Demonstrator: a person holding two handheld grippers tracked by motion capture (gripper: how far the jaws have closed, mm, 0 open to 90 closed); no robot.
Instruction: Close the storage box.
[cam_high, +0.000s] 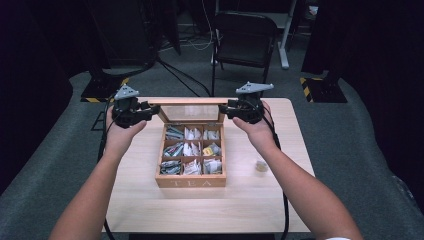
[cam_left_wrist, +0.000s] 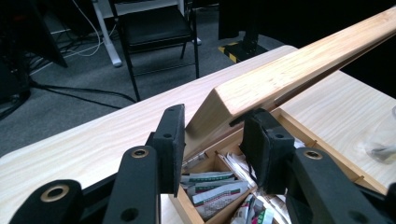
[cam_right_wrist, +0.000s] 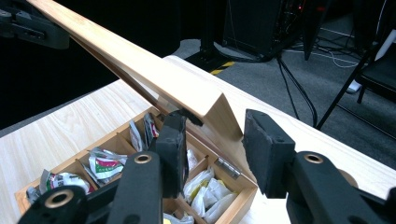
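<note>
One wooden tea box (cam_high: 190, 181) with nine compartments is sitting mid-table, its lid (cam_high: 190, 101) standing raised at the far edge, its long axis running left to right. The left gripper (cam_left_wrist: 212, 144) and right gripper (cam_right_wrist: 215, 144), two in all, are each spreading partly open around one lid corner, seemingly touching it.
</note>
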